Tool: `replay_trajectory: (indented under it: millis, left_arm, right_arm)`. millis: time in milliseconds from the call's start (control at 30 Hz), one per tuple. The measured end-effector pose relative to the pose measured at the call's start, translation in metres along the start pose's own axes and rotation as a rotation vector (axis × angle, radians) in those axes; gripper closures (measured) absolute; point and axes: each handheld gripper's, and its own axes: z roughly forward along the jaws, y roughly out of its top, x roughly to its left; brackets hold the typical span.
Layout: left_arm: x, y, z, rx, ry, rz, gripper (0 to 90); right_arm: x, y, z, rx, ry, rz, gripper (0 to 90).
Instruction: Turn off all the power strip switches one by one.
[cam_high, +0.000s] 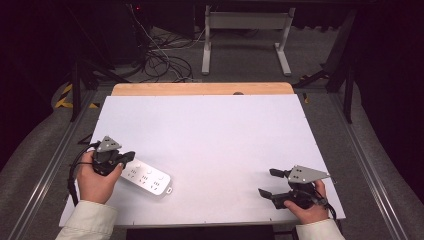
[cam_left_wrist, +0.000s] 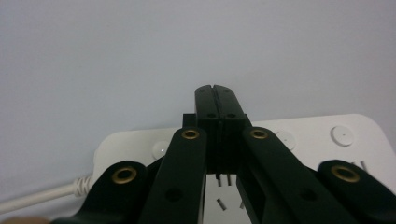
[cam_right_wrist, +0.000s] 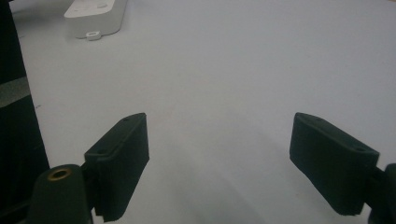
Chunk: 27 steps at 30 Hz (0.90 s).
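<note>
Power strip (cam_high: 148, 179) lies flat on the white table (cam_high: 210, 135), near-left part, long axis running from near the left hand toward the near-right. White body, rows of socket holes and round buttons on top; left gripper view shows those buttons (cam_left_wrist: 342, 135) and slot pairs up close, plus a white cord (cam_left_wrist: 42, 198) with ribbed strain relief leaving its end at the left of that view. No brand, label or writing readable on it in any view; marks beside the sockets are too small to make out. In the right gripper view the strip (cam_right_wrist: 95, 16) sits at the far left, a small tab at its end

Left gripper (cam_high: 129, 157) sits at the strip's left end, held in the left hand (cam_high: 95, 180), grey three-cornered plate on top. Jaws pressed together, tips meeting with nothing between them, directly over the strip's top face in its own view (cam_left_wrist: 215, 95). Touching the strip or just above it: cannot tell

Right gripper (cam_high: 269, 182) is at the near-right of the table, well apart from the strip, held in the right hand (cam_high: 307, 207), pointing left. Jaws spread wide, bare table between them in its own view (cam_right_wrist: 219, 140)

No containers on the table. Light sleeves at the near edge. Far edge of the table shows a wood strip (cam_high: 200, 89); beyond it floor cables (cam_high: 160, 60) and a white frame (cam_high: 245, 35)
</note>
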Motion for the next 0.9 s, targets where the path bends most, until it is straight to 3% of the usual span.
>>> replay_trajectory:
  millis: [167,300,900]
  left_arm:
    - [0.017,-0.009,0.0,0.003,0.032,-0.035,90.0]
    - [0.029,-0.015,0.0,0.005,0.034,-0.065,90.0]
    - [0.028,-0.017,0.013,0.035,0.019,-0.044,90.0]
  right_arm:
    - [0.0,0.0,0.0,-0.002,0.002,-0.002,20.3]
    - [-0.001,0.0,-0.001,-0.003,0.002,0.001,20.3]
    - [-0.001,0.0,0.0,0.001,0.002,0.0,20.3]
